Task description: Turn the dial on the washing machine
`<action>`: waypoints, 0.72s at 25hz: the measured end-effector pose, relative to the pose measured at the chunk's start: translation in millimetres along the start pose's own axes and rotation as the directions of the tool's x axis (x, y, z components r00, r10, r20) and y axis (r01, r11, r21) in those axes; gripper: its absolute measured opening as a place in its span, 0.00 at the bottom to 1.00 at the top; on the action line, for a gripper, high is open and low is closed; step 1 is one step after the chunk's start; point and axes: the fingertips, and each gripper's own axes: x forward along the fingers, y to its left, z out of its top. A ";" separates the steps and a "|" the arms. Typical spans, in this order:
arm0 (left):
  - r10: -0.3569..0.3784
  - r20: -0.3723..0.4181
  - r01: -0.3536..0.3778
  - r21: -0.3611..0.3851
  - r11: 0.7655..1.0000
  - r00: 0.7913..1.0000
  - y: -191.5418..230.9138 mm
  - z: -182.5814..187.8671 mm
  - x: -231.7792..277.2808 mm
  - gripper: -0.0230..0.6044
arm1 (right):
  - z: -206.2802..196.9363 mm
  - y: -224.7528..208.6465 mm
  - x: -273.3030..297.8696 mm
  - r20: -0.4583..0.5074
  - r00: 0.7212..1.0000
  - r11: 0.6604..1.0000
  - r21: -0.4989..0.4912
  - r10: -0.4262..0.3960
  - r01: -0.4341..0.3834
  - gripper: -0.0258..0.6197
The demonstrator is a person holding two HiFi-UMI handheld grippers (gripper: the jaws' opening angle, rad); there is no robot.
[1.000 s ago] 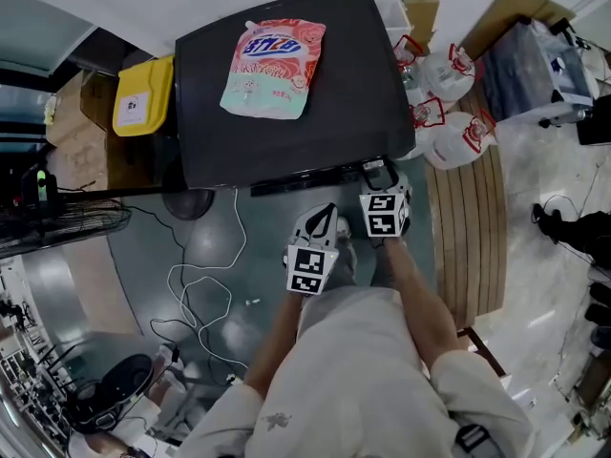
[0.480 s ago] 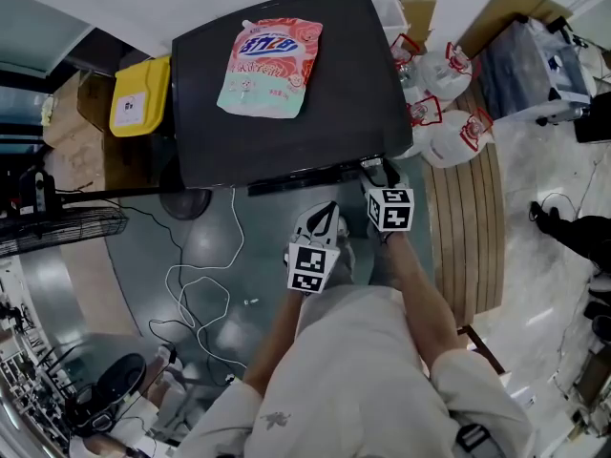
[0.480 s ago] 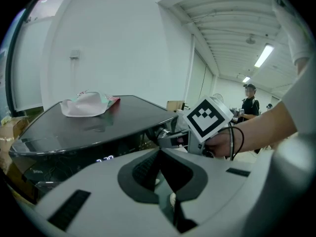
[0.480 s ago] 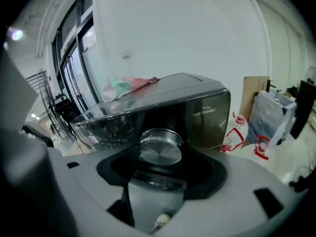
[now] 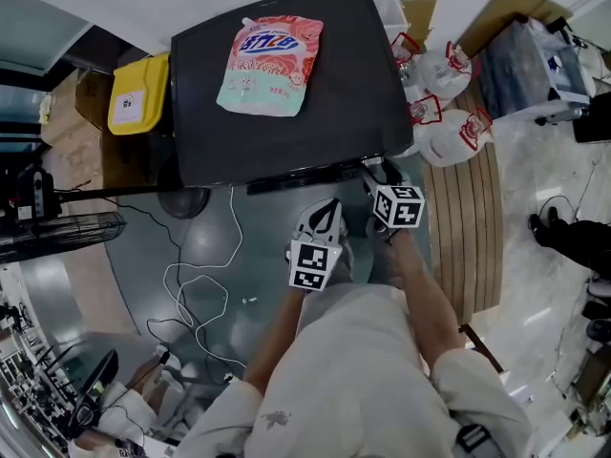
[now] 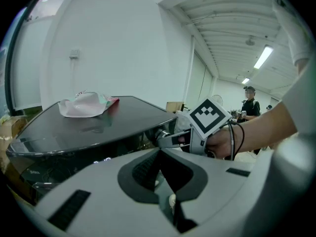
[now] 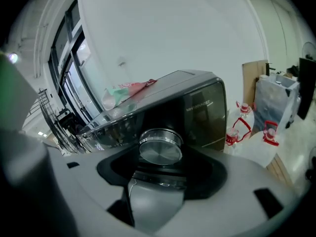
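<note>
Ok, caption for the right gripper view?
Right gripper, jaws closed on the silver dial of a black washing machine, detergent pouch on top.

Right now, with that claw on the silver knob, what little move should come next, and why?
Probably a small roll of the right gripper about its own pointing line, to turn the dial a notch. Its jaws are closed on the dial's rim at the washing machine's front. The left gripper hangs back, jaws together, holding nothing.
</note>
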 end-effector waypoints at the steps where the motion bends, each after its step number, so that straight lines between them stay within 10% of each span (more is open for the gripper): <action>1: -0.001 0.001 0.001 -0.001 1.000 1.000 -0.4 0.0 -0.2 0.06 | -0.2 0.2 -0.2 0.001 1.000 1.000 0.012 0.007 -0.007 0.47; 18: -0.015 0.016 0.016 -0.007 1.000 1.000 -2.9 4.2 4.9 0.06 | 1.3 -2.2 0.3 0.037 0.993 0.962 0.248 0.111 -0.117 0.47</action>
